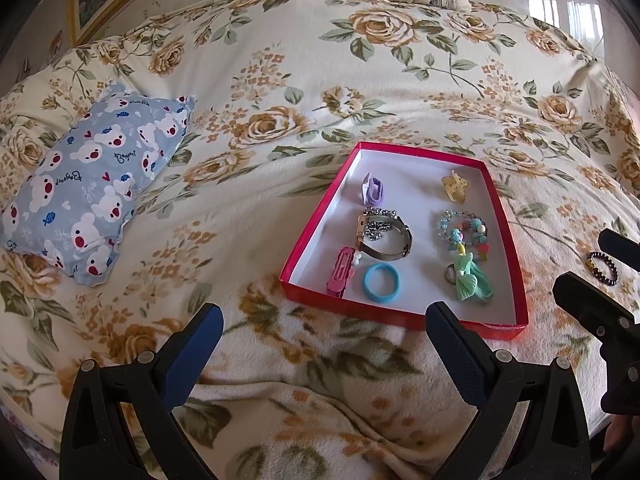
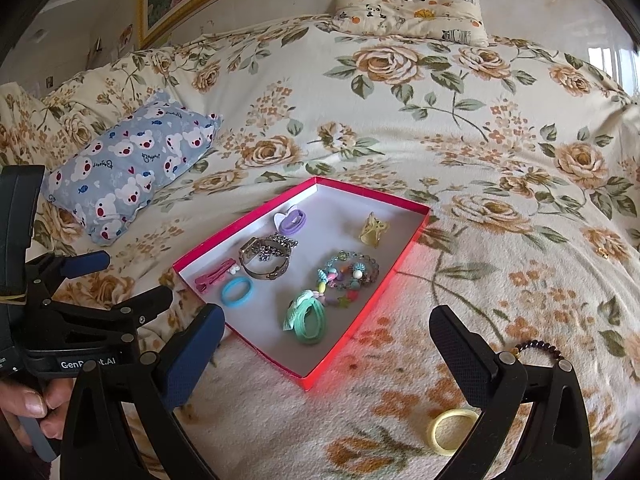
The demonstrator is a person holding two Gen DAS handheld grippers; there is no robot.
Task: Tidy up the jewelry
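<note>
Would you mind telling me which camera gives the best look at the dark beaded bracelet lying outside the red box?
The left wrist view: the dark beaded bracelet shows as nearly a full loop on the blanket, right of the red box, partly edged by the right gripper. In the right wrist view only a short arc of beads peeks from behind that gripper's finger.

A red shallow box [image 2: 400,264] with a white interior lies flat on the bed, holding a watch [image 2: 266,260], a beaded bracelet [image 2: 348,272], hair ties and clips. Outside it, right: a dark beaded bracelet [image 2: 540,348] and, nearer, a yellow hair tie [image 2: 450,432].
</note>
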